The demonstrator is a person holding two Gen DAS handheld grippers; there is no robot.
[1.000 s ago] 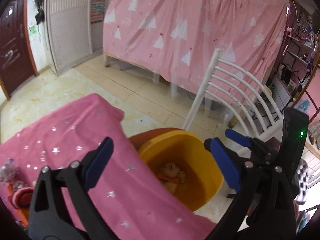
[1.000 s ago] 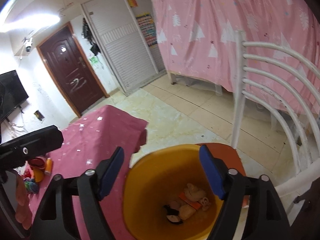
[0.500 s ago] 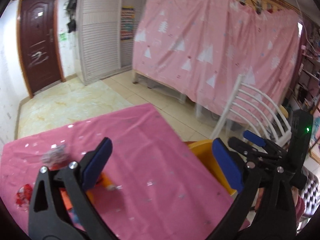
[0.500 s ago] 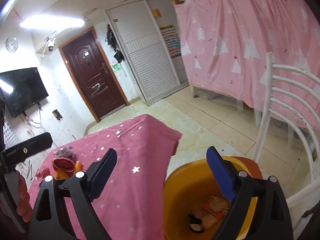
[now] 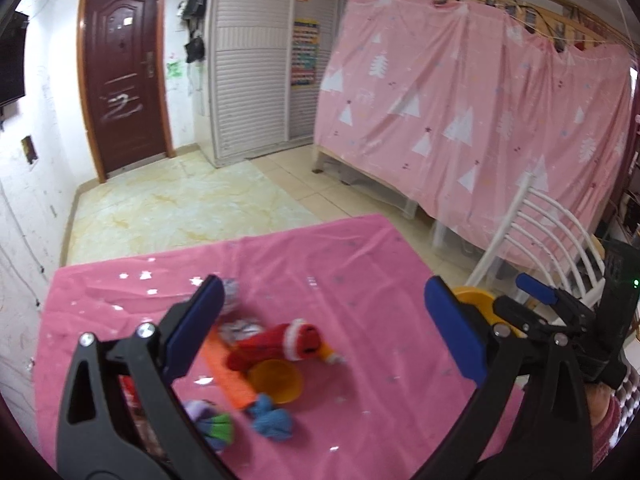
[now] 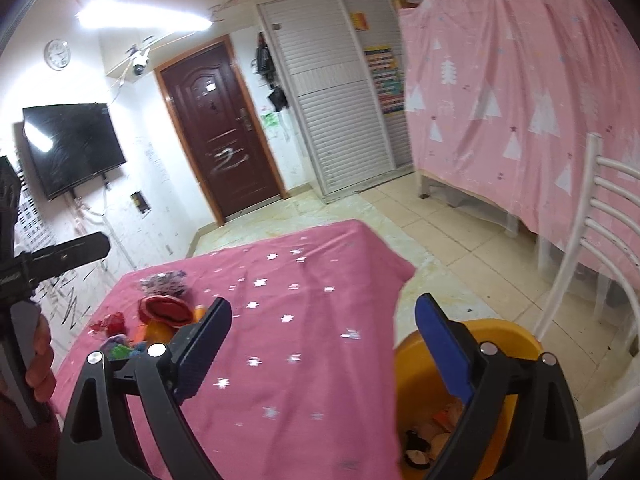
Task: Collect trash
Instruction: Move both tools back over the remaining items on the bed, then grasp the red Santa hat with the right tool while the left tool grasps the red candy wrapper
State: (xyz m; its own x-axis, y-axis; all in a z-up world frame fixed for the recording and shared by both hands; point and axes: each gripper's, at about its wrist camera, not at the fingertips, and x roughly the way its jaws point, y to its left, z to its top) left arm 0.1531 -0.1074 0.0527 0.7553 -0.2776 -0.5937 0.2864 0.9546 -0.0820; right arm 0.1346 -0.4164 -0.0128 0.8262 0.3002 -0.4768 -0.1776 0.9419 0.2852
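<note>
My left gripper (image 5: pixel 324 304) is open above the pink star-print tablecloth (image 5: pixel 360 280), with nothing between its blue pads. Just beyond it lies a pile of trash: a red knitted sock (image 5: pixel 280 344), a small yellow bowl (image 5: pixel 276 384), an orange strip (image 5: pixel 228 380), a blue cloth scrap (image 5: pixel 272 420) and a crumpled silver wrapper (image 5: pixel 240 326). My right gripper (image 6: pixel 324 312) is open wide and empty. It hangs over the table's right edge and the yellow bin (image 6: pixel 504 332), which holds several scraps (image 6: pixel 420 444).
A white slatted chair (image 6: pixel 592 240) stands right behind the bin. A pink curtained bed frame (image 5: pixel 480 120) fills the far right. Tiled floor, a brown door (image 6: pixel 216 136) and a wall-mounted TV (image 6: pixel 72 148) lie beyond the table. A hand (image 6: pixel 40 360) holds the left gripper's handle.
Both views have swung left, from the bin towards the table. The left gripper now faces the trash pile instead of the bin. The right gripper's jaws stand wider.
</note>
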